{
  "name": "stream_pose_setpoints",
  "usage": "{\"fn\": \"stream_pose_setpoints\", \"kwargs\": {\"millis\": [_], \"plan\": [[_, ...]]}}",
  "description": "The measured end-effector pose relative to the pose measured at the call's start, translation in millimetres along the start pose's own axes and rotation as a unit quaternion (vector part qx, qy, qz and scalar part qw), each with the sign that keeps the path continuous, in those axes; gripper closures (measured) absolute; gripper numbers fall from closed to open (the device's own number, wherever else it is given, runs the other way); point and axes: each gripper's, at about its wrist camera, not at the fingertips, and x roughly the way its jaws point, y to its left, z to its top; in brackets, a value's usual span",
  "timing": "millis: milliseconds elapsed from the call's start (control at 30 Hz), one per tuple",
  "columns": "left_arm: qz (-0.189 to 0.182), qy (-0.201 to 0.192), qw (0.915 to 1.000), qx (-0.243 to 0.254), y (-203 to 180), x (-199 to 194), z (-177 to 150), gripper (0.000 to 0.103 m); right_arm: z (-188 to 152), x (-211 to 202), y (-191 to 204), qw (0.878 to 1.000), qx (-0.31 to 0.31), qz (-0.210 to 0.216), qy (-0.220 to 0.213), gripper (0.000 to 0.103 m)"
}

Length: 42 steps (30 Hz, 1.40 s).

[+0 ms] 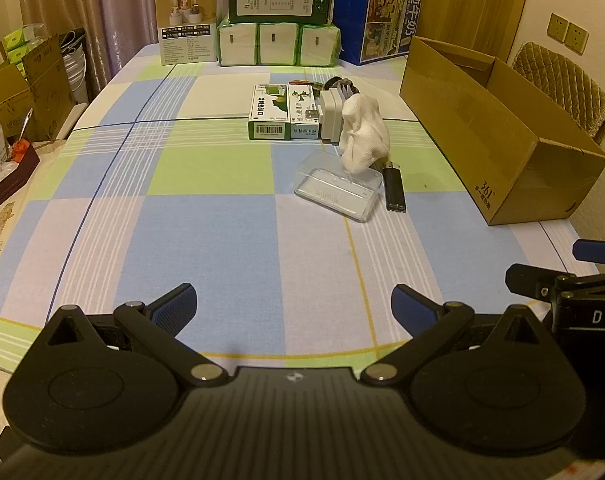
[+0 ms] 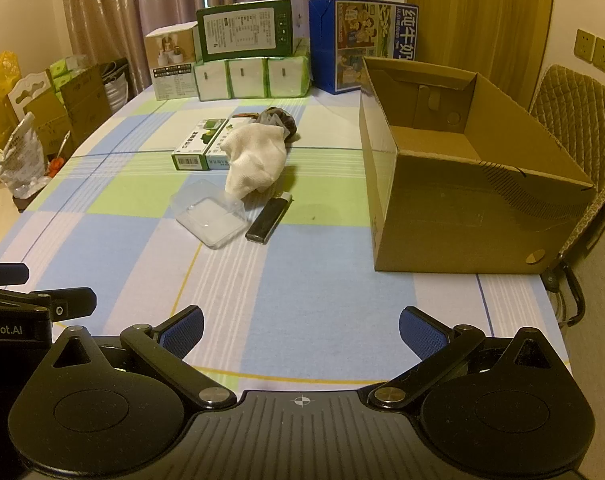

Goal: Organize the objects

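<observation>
Jaws on both of our grippers are spread wide with nothing between them: the left gripper (image 1: 293,306) and the right gripper (image 2: 301,328) hang side by side over the near edge of the checked tabletop (image 2: 322,288). Further in, we see a clear plastic box (image 2: 209,216) with a black lighter (image 2: 269,218) just beside it, a white cloth (image 2: 254,160) bunched behind them, and two small cartons (image 1: 281,113) beyond. An open cardboard box (image 2: 462,208) sits on the right side, well apart from our grippers.
</observation>
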Motion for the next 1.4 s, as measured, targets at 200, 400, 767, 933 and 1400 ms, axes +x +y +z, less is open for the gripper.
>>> {"fn": "stream_pose_setpoints", "kwargs": {"millis": [200,400,767,933,1400], "plan": [[0.000,0.000,1.0000,0.001,-0.1,-0.1,0.2,0.001,-0.5,0.1,-0.3,1.000,0.000,-0.001,0.000,0.002],[-0.001,0.000,1.0000,-0.001,-0.5,0.0,0.4,0.001,-0.7,0.2,-0.3,1.000,-0.001,-0.001,0.000,0.002],[0.000,0.000,1.0000,-0.001,-0.6,-0.1,0.1,0.001,-1.1,0.1,-0.7,1.000,-0.001,-0.001,0.000,0.002],[-0.001,0.000,1.0000,-0.001,-0.3,-0.3,0.2,0.001,-1.7,-0.2,-1.5,1.000,-0.001,-0.001,0.000,0.002],[-0.001,0.001,1.0000,-0.007,2.8,-1.5,2.3,0.001,-3.6,-1.2,-5.7,1.000,-0.001,-0.003,-0.001,0.002]]}}
